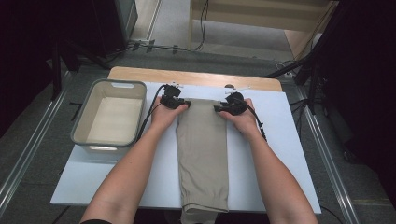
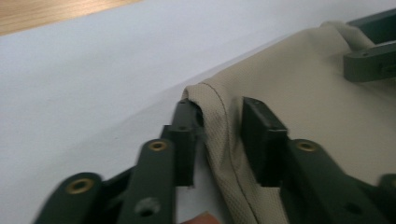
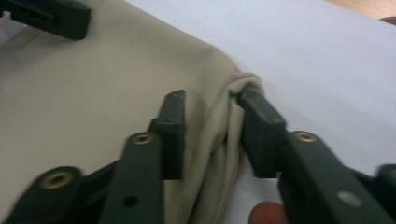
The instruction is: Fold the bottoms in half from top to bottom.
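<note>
High view first: folded beige trousers (image 1: 202,154) lie lengthwise down the middle of the white table (image 1: 280,140), cuffs toward the near edge, with a grey tub (image 1: 112,116) well to their left. The left gripper (image 1: 180,105) sits at the far left corner of the cloth and the right gripper (image 1: 222,108) at the far right corner. Seen from the left gripper view, its jaws are pinched onto the seamed corner edge (image 2: 217,116), which bunches up between them. The right gripper view shows the same thing, jaws squeezing a ridge of fabric (image 3: 219,126).
</note>
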### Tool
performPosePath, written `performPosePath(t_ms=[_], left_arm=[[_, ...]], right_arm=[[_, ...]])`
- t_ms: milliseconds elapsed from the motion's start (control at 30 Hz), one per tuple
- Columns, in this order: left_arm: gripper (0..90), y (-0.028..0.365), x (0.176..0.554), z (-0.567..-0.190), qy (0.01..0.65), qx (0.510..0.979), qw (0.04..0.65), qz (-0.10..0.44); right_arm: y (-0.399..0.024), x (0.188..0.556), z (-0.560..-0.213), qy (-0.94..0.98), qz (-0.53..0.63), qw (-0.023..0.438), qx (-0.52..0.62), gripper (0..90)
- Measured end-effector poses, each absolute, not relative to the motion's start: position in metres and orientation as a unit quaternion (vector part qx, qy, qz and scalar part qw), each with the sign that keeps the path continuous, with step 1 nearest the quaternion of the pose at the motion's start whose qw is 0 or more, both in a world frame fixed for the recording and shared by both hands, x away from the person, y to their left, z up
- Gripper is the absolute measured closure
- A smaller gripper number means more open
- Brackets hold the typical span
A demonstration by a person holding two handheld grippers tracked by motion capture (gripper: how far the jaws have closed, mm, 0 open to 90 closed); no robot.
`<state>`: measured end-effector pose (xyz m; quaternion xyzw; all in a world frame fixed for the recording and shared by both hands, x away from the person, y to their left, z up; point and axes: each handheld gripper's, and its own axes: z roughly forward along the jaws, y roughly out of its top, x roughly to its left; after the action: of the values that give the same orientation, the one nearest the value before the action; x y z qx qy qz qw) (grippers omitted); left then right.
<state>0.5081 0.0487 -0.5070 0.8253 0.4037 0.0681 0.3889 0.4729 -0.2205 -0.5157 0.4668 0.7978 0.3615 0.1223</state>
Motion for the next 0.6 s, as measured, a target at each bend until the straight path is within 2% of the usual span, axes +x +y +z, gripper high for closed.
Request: performPosePath(t_ms=[33,67,133,267,600], left_arm=[[80.0,0.048,0.508,-0.506,0.404,0.824,0.391,0.069],[86.1,0.047,0.508,-0.506,0.405,0.822,0.393,0.072],[87.4,0.045,0.508,-0.502,0.401,0.828,0.384,0.078],[87.9,0.045,0.514,-0.487,0.393,0.825,0.396,0.092],[88.0,0.04,0.535,-0.427,0.374,0.801,0.445,0.14]], right_arm=[[-0.22,0.473,-0.515,0.797,0.363,0.115,0.468,76.3],[-0.219,0.473,-0.514,0.797,0.365,0.109,0.469,78.6],[-0.219,0.473,-0.511,0.796,0.362,0.121,0.47,81.4],[-0.221,0.476,-0.5,0.789,0.372,0.13,0.472,82.3],[-0.227,0.493,-0.442,0.76,0.402,0.197,0.472,82.3]])
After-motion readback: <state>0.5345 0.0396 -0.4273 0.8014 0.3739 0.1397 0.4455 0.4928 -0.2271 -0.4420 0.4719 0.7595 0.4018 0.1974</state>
